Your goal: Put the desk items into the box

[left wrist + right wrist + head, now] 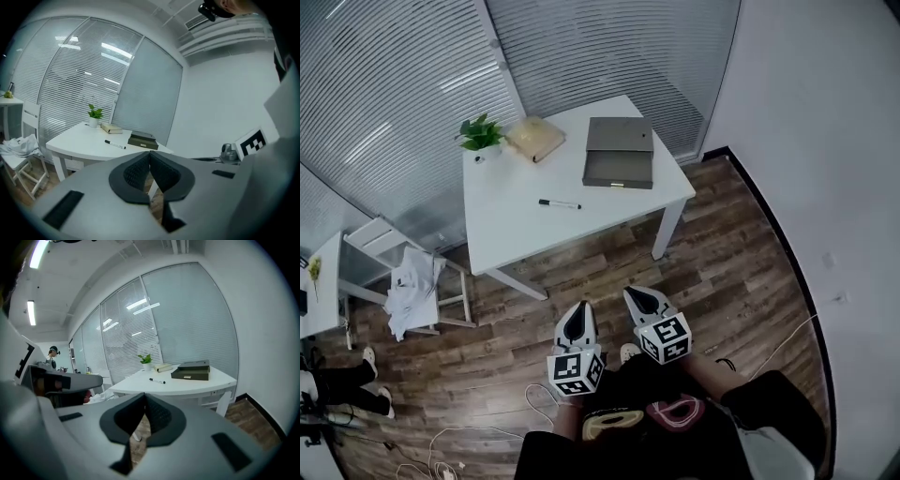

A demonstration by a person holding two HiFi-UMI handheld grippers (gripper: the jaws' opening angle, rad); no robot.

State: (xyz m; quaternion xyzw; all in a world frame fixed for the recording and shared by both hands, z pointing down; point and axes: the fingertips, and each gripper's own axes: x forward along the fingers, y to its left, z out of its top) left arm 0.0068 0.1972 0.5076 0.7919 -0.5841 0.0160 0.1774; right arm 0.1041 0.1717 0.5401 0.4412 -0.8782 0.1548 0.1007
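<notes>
A white desk (516, 220) stands ahead with a grey-olive box (619, 152), a black marker pen (560, 203), a tan book (534, 138) and a small potted plant (481, 134) on it. Both grippers hang over the wooden floor, well short of the desk. My left gripper (577, 314) is shut and holds nothing. My right gripper (638, 298) is shut and empty too. In the left gripper view the pen (115, 144), box (143, 140) and book (111, 128) lie beyond the shut jaws. The right gripper view shows the box (191, 371) and pen (157, 380).
A white chair (403, 272) draped with white cloth stands left of the desk. Cables (455, 441) lie on the floor at the lower left. Another person's legs (337, 384) show at the far left edge. Glass walls with blinds rise behind the desk; a plain wall runs along the right.
</notes>
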